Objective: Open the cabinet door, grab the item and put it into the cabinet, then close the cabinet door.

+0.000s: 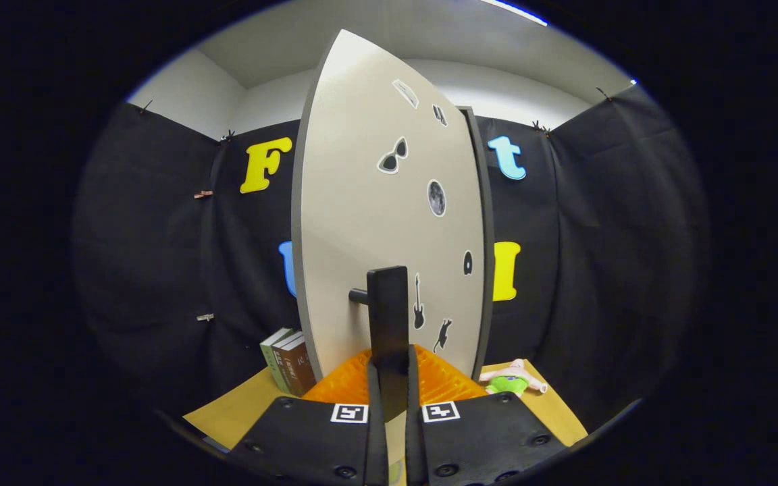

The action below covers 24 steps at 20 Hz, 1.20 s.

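The cabinet door (375, 223) is a pale grey panel with small stickers, swung partly out so its face angles toward me. Its dark bar handle (387, 317) stands upright on a short peg. My gripper (389, 368) is shut on the lower part of that handle, with both fingers pressed against its sides. A small plush toy (514, 381), pink and green, lies on the tabletop to the right, beyond the fingers and just past the door's hinge edge. The cabinet's dark frame (485, 236) shows along the door's right side; the inside is hidden.
Several books (288, 364) stand upright on the wooden table (240, 408) left of the door's free edge. Black cloth walls close the booth on the left, back and right.
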Tool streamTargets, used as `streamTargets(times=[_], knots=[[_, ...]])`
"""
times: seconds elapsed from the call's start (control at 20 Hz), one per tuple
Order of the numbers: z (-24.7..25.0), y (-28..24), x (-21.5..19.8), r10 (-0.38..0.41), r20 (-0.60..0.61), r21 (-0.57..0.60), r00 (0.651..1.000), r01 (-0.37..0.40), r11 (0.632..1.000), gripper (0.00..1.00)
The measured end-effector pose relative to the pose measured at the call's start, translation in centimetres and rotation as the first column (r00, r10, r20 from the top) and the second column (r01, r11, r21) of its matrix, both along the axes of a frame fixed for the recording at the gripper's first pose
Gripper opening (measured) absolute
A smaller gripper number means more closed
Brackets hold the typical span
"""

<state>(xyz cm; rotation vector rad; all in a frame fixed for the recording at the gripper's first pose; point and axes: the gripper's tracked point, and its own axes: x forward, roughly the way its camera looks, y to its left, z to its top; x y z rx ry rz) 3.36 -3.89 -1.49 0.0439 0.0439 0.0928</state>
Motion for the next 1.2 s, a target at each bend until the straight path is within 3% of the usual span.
streamTargets(times=[0.25,0.6,1.05,1.2], knots=[[0.0,-3.9,-0.7,-0.083,0.01,0.0,0.996,0.083,0.997,0.13],[1.0,-8.3,-1.8,-0.127,0.038,-0.002,0.991,0.128,0.992,0.13],[1.0,-14.8,-3.5,-0.254,0.05,-0.006,0.966,0.254,0.967,0.1],[1.0,-14.6,-3.9,-0.242,0.054,-0.011,0.969,0.243,0.97,0.1]])
